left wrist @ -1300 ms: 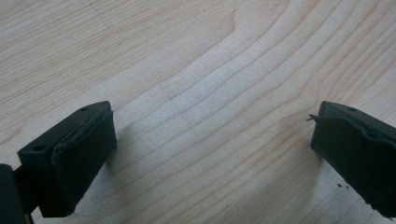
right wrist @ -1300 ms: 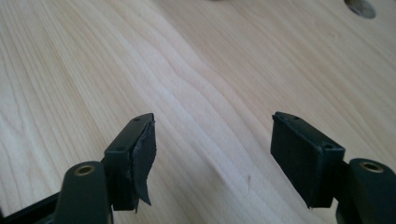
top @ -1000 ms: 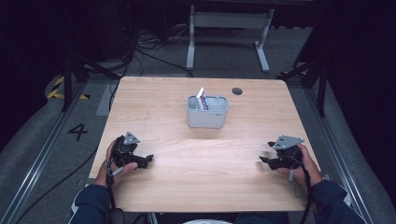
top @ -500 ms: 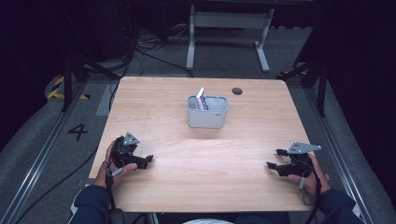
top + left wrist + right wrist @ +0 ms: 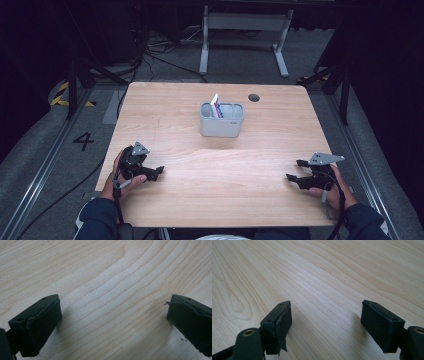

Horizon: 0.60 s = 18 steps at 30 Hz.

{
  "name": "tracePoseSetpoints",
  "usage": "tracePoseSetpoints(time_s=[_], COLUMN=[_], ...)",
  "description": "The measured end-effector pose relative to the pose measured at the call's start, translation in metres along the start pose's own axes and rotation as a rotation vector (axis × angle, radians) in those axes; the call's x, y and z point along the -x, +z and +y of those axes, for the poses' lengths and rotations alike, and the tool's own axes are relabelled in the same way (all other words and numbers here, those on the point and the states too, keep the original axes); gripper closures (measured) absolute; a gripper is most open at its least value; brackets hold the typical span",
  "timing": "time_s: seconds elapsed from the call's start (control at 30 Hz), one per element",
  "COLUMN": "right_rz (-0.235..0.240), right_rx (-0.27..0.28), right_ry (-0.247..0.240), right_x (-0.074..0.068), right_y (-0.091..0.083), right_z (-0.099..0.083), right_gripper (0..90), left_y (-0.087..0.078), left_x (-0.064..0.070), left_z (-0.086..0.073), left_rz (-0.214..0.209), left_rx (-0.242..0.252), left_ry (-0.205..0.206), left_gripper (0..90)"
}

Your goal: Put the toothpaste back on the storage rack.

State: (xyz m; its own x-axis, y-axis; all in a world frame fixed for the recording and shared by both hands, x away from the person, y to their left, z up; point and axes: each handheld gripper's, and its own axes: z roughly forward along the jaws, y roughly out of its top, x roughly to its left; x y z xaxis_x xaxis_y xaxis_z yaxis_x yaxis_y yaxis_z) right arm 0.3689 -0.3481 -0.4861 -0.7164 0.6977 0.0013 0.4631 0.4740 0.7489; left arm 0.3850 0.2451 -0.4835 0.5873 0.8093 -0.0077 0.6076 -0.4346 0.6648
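Grey plastic bin holding a white card: worktop centre, toward far edge | left gripper: near-left corner, jaws spread, empty | right gripper: near-right corner, jaws spread, empty | both parked low, likely readying a reach.

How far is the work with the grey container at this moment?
Nothing looks done. The grey container stands mid-table with a small packet upright inside. The left gripper and right gripper rest near the table's front corners, jaws open and empty. Reaching the container and handling it is all left.
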Motion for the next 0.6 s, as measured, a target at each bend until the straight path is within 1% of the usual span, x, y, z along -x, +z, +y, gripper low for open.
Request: tracePoseSetpoints(time_s=[0.07, 0.3, 0.33, 0.37, 0.43, 0.47, 0.5, 0.6], right_rz=[0.002, 0.011, 0.011, 0.011, 0.011, 0.012, 0.012, 0.014], right_rx=[-0.001, -0.002, -0.002, -0.002, -0.002, -0.003, -0.003, -0.004], right_ry=[-0.001, -0.005, -0.005, -0.005, -0.006, -0.006, -0.006, -0.009], right_x=[0.0001, 0.0009, 0.0009, 0.0008, 0.0008, 0.0008, 0.0008, 0.0009], right_y=[0.0000, 0.0008, 0.0008, 0.0008, 0.0008, 0.0008, 0.0008, 0.0009], right_z=[0.0001, 0.0006, 0.0006, 0.0006, 0.0006, 0.0006, 0.0006, 0.0006], right_gripper=[24.9, 23.9, 23.9, 23.9, 23.7, 23.6, 23.5, 23.1], left_y=[-0.0002, -0.0002, -0.0002, -0.0002, -0.0002, -0.0003, -0.0002, -0.0003], left_x=[-0.0008, -0.0008, -0.0001, -0.0009, -0.0008, 0.0002, -0.0008, 0.0003], left_z=[0.0001, 0.0000, -0.0002, 0.0001, 0.0001, -0.0003, 0.0001, -0.0003], left_rz=[0.004, 0.004, 0.001, 0.004, 0.004, 0.000, 0.004, -0.001], left_rx=[0.001, 0.001, -0.001, 0.000, 0.000, -0.003, 0.000, -0.003], left_ry=[0.012, 0.011, 0.001, 0.012, 0.011, -0.004, 0.011, -0.005], left_gripper=[0.3, 0.2, 0.2, 0.2, 0.2, 0.2, 0.2, 0.2])
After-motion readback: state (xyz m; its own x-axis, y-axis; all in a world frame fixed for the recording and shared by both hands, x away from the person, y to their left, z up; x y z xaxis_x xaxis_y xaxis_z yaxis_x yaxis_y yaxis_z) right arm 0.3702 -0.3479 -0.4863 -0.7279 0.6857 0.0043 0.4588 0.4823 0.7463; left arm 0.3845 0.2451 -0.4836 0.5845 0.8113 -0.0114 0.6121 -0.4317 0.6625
